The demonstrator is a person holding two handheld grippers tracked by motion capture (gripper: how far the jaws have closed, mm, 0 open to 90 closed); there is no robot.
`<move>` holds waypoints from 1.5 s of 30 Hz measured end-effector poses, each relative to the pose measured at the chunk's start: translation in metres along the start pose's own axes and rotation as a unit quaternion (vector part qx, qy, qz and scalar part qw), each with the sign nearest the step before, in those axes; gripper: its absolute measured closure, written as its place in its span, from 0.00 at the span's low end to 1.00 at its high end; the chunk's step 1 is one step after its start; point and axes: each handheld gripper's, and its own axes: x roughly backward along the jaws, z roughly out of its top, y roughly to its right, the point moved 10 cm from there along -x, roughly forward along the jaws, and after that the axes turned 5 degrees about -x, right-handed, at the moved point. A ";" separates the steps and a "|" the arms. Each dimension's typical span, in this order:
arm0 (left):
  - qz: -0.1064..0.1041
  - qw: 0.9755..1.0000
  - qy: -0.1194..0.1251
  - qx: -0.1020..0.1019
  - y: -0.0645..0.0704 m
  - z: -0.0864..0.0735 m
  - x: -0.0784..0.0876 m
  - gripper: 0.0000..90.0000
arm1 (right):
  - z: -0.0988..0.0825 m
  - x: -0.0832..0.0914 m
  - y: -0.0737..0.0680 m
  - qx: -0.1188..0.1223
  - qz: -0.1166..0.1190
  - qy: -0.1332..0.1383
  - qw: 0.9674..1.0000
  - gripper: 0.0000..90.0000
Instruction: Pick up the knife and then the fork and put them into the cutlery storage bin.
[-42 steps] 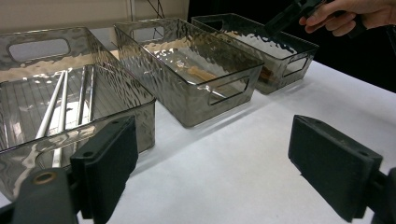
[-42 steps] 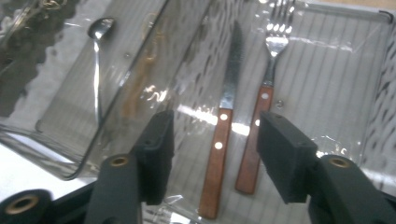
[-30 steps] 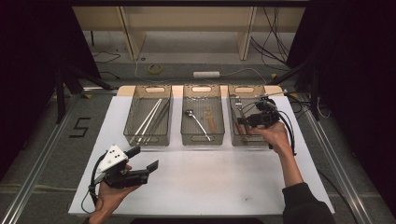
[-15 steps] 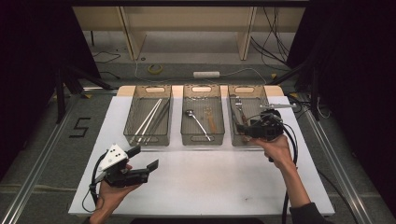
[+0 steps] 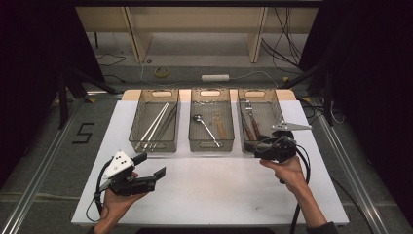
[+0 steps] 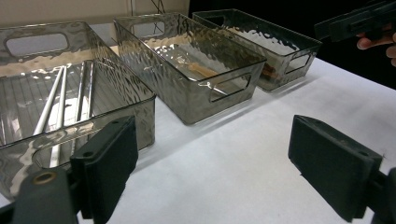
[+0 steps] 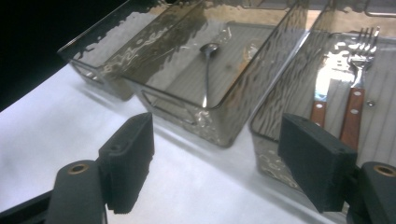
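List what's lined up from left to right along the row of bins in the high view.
Bin of chopsticks → bin with the ladle-like spoon → bin with the wooden-handled fork and knife.

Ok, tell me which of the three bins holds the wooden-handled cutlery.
The right-hand bin, nearest the right gripper: a fork and knife with wooden handles. The middle bin holds a spoon, the left bin long rods.

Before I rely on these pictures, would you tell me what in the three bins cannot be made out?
- Brown items beside the spoon in the middle bin: too small in the high view, warped by the rippled wall in the left gripper view.
- Wooden-handled utensils in the right bin: the second one's head is blurred by glare in the right gripper view; its handle end sits behind the right gripper.
- Rods in the left bin: near ends distorted by the bin wall.
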 end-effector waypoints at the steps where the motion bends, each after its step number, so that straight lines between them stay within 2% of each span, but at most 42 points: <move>1: 0.000 1.000 0.000 0.000 0.001 0.000 0.000 0.17 | -0.001 0.001 -0.002 0.000 0.003 0.003 1.000 0.31; 12: -0.002 1.000 0.002 -0.001 0.001 0.000 0.001 0.17 | -0.017 0.014 -0.014 0.007 0.019 0.032 0.999 0.30; 25: -0.005 1.000 0.001 0.001 0.002 0.000 0.002 0.17 | -0.035 0.026 -0.027 0.028 0.029 0.048 0.998 0.30; 45: -0.008 1.000 0.001 0.002 0.003 0.000 0.002 0.17 | -0.061 0.038 -0.031 0.040 0.028 0.064 0.997 0.30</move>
